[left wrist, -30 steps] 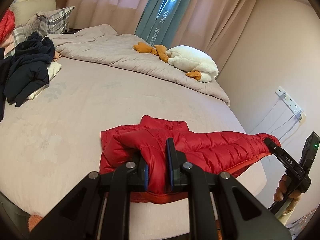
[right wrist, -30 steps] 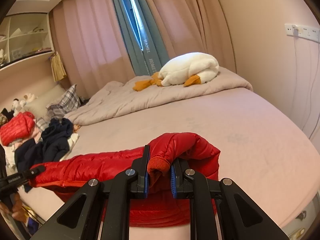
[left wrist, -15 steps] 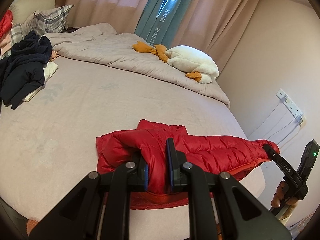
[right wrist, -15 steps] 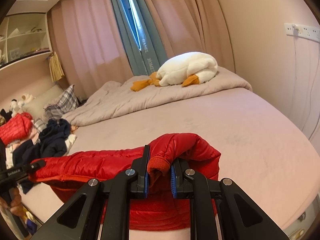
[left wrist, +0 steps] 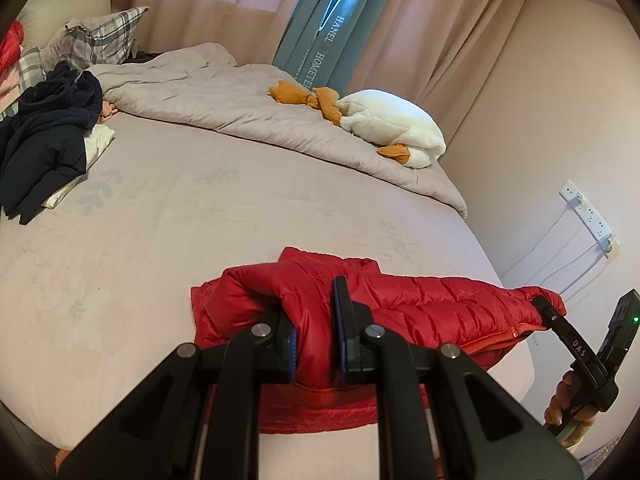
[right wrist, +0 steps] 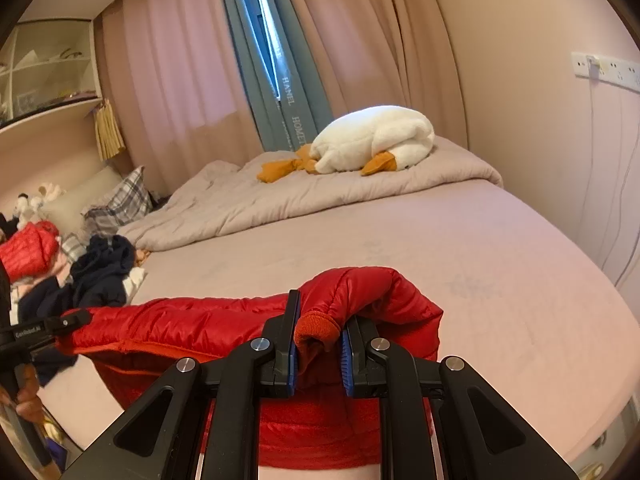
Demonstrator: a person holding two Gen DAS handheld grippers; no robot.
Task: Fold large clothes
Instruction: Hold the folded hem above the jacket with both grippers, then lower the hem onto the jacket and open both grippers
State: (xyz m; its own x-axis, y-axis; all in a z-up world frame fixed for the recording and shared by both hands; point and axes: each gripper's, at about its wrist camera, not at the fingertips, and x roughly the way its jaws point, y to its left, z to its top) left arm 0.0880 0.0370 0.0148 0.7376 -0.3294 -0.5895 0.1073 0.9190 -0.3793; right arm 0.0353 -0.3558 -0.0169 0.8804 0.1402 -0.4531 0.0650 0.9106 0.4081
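Red quilted puffer jacket (left wrist: 400, 304), glossy and ribbed, stretched along the near edge of the bed (left wrist: 200, 216). Left hand-held gripper (left wrist: 314, 344) clamped on puffy fabric; right hand-held gripper (right wrist: 318, 354) pinching the knit cuff. Smooth open sheet beyond, up to the rumpled duvet (left wrist: 224, 108).

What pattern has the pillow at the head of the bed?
The pillow has a grey and white plaid pattern, clearest in the left wrist view.
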